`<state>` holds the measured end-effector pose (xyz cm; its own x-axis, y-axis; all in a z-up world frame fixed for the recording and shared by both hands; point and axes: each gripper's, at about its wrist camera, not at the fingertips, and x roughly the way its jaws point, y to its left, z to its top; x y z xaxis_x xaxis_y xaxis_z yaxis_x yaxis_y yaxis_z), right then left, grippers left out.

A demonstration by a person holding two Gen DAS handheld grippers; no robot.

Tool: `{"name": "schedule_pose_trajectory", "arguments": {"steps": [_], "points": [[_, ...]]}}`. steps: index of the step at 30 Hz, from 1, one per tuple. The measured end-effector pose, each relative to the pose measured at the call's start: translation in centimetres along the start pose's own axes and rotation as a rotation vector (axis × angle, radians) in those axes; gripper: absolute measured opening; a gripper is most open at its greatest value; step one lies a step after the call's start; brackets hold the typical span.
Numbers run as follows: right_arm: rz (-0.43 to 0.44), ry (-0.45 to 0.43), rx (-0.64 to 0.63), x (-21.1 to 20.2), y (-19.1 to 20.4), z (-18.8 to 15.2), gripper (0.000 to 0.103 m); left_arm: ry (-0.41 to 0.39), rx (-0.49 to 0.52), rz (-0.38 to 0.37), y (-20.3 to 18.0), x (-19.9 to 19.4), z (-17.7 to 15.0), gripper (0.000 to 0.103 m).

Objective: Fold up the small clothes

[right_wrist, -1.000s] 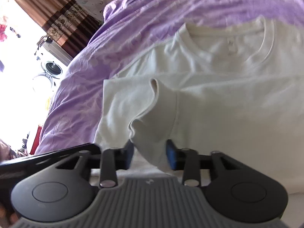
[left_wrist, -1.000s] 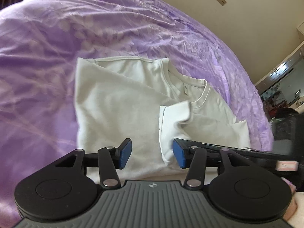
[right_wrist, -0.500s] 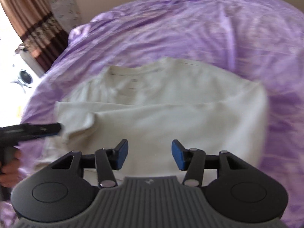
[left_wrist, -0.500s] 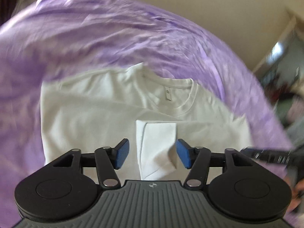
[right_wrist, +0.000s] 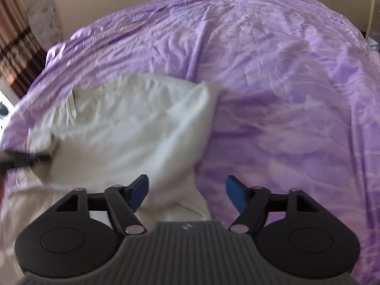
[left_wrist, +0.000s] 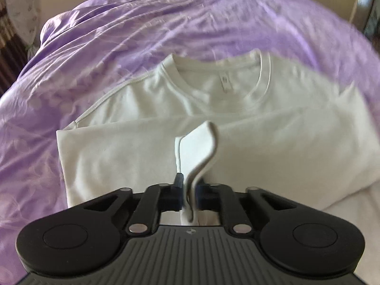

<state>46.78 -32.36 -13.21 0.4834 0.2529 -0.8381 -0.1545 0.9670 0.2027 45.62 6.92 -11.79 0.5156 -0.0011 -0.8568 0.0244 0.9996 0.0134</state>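
White T-shirt [left_wrist: 261,147], laid flat on a purple bedspread [left_wrist: 118,54] just ahead of the left gripper [left_wrist: 188,197], neckline farthest from it; lower part already doubled up toward the collar. Folded sleeve edge [left_wrist: 199,149] pinched upright between the left jaws — clenched on cloth, after standing apart around the same flap a second ago and having just been closing. Right gripper [right_wrist: 186,192] released, jaws wide and having just been opening, no cloth pressed between the pads; shirt's corner directly ahead of its left finger and off to that side, bare bedspread ahead of the other. A second ago this gripper enclosed the sleeve — now handed over, in effect, to the left. Likely meaning: sleeve fold under way, left side to carry it, right free for another edge. Neck label [left_wrist: 225,83] visible inside the collar, print too blurred to read.
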Motion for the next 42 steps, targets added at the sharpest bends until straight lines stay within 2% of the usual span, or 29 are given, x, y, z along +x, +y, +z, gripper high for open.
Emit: {"name": "schedule_pose_trajectory", "arguments": {"steps": [5,10,12,13,14,15,17,19,22,26,28,30,34,35,40,42], "points": [[-0.020,0.088,-0.142,1.6,1.5,-2.5,0.074,-0.135,-0.112,-0.112,1.3,-5.5,2.6,0.004],[-0.097,0.080,-0.321,5.3,4.0,-3.0,0.072,-0.279,-0.127,-0.212,0.5,-12.3,5.9,0.003],[-0.125,0.075,-0.373,6.3,4.4,-2.8,0.059,-0.338,-0.132,-0.243,0.1,-14.5,7.2,0.003],[-0.147,0.072,-0.392,6.6,4.5,-2.6,0.037,-0.374,-0.145,-0.265,0.3,-15.8,7.8,0.003],[-0.162,0.074,-0.389,6.7,4.2,-2.3,0.010,-0.404,-0.157,-0.281,0.3,-16.8,8.1,0.003],[-0.155,0.076,-0.369,6.5,3.8,-2.1,0.005,-0.437,-0.173,-0.300,0.6,-17.7,8.3,0.003],[-0.132,0.043,-0.291,5.4,2.3,-1.5,0.003,-0.477,-0.175,-0.335,1.2,-18.7,8.6,0.003],[-0.130,0.019,-0.223,4.5,1.1,-1.2,0.001,-0.456,-0.164,-0.313,1.5,-18.4,8.3,0.003],[-0.112,0.008,-0.141,3.8,-0.2,-1.1,0.000,-0.370,-0.141,-0.198,2.8,-15.5,6.5,0.003],[-0.090,0.041,-0.138,4.2,-0.2,-2.1,0.000,-0.110,-0.190,-0.117,6.9,-8.2,1.7,0.003],[-0.083,0.059,-0.148,4.4,0.2,-2.6,0.000,-0.023,-0.221,-0.097,8.5,-5.2,-0.6,0.003],[-0.085,0.075,-0.161,4.6,0.5,-3.0,0.000,0.032,-0.241,-0.097,9.3,-2.4,-2.6,0.003],[-0.137,0.135,-0.169,5.3,0.3,-3.2,0.000,0.073,-0.227,-0.087,9.3,0.9,-4.3,0.005],[-0.138,0.142,-0.158,5.2,0.1,-3.4,0.000,0.065,-0.214,-0.076,9.1,1.1,-4.5,0.010],[-0.093,0.128,-0.073,3.5,-1.0,-3.0,0.001,0.062,-0.206,-0.079,9.3,0.8,-3.8,0.016],[-0.058,0.104,-0.032,2.8,-1.0,-2.2,0.009,0.058,-0.226,-0.086,9.9,0.5,-3.9,0.022]]}}
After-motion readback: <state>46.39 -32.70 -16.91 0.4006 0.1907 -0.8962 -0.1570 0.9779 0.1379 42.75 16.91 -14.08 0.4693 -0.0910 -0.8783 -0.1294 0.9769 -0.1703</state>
